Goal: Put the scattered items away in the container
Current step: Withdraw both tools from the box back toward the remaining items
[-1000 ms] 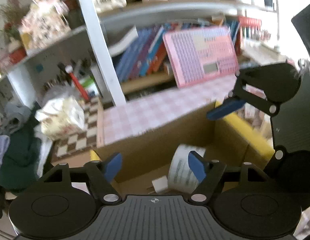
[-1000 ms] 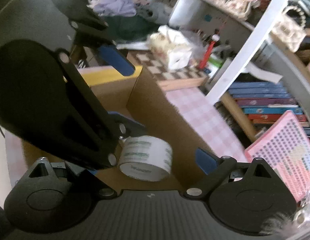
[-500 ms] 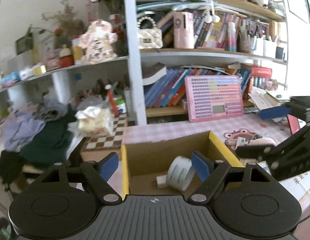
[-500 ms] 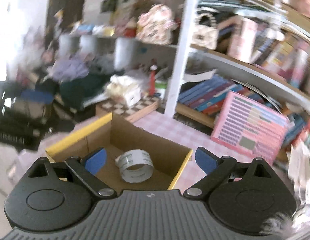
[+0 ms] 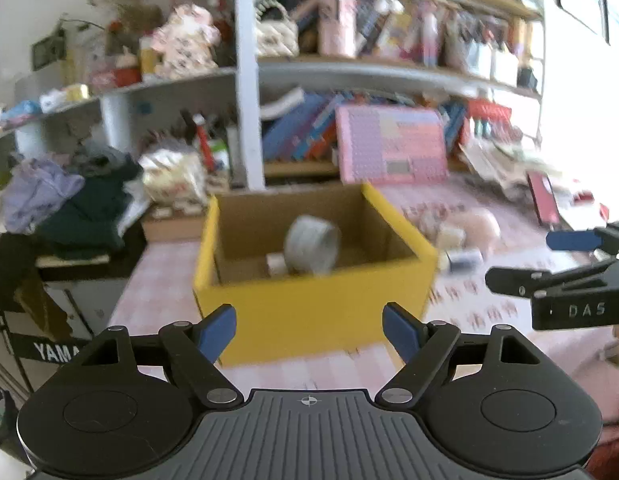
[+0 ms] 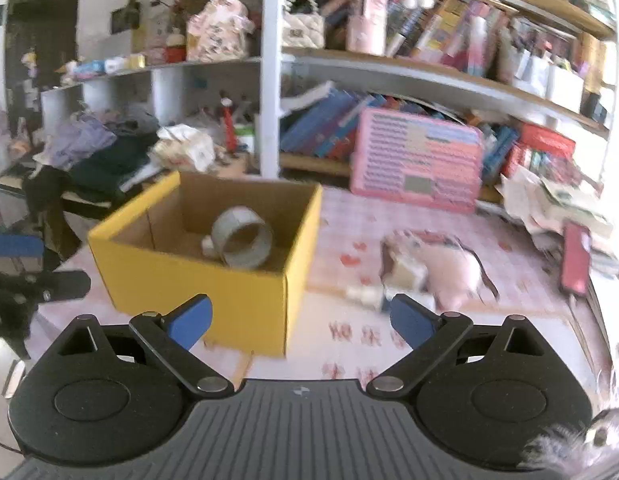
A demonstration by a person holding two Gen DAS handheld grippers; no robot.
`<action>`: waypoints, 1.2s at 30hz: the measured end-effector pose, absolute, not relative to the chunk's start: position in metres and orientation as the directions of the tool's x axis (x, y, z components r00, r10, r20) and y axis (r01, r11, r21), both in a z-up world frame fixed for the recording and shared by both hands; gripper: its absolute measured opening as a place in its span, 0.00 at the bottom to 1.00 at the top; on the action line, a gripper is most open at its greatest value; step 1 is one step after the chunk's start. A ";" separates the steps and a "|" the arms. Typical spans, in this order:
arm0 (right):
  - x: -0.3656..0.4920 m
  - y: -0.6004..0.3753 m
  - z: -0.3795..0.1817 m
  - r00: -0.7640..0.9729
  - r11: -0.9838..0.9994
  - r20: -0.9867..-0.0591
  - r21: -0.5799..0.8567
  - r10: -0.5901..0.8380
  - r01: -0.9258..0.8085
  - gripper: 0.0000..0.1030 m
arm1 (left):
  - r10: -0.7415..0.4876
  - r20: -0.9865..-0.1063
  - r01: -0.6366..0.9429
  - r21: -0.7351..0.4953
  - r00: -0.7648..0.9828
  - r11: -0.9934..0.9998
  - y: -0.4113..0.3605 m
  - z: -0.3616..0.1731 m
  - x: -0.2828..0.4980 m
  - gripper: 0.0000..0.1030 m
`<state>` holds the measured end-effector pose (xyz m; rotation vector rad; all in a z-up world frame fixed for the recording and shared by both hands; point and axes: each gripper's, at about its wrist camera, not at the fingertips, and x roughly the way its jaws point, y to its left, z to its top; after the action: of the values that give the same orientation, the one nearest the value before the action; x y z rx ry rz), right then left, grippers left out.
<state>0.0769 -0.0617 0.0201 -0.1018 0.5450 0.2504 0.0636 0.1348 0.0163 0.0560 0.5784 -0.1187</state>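
Observation:
A yellow cardboard box [image 5: 317, 296] [image 6: 189, 276] stands on the pink checked table. A roll of clear tape [image 5: 313, 244] [image 6: 241, 242] leans inside it beside a small white item [image 5: 275, 264]. My left gripper [image 5: 309, 328] is open and empty, just short of the box's front wall. My right gripper [image 6: 301, 316] is open and empty too, near the box's right corner; it shows side-on in the left wrist view [image 5: 569, 264]. Right of the box lie a pale pink pouch [image 6: 457, 272], a small cream box [image 6: 405, 274] and a small white bottle [image 6: 365, 294].
Behind the table, a pink board [image 6: 417, 168] leans against shelves crowded with books. A white post [image 6: 269, 80] rises behind the box. Clothes [image 6: 97, 148] are piled at the left. Loose papers [image 6: 557, 200] and a red flat case [image 6: 575, 258] lie at the right edge.
Both grippers have drawn back out of the box, which now sits farther off. The right gripper has rolled upright. The tape roll stays in the box. The left jaws stand slightly wider.

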 end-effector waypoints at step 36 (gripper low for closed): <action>0.075 -0.135 -0.026 0.707 1.000 -0.707 -0.005 0.016 -0.027 0.94 | -0.346 -0.749 0.473 -0.050 0.565 0.880 0.026 -0.036 0.092 0.80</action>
<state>0.0748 -0.1355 -0.0255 -0.0152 0.7858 0.0241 0.0922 0.0264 -0.0357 0.1631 0.8425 -0.4841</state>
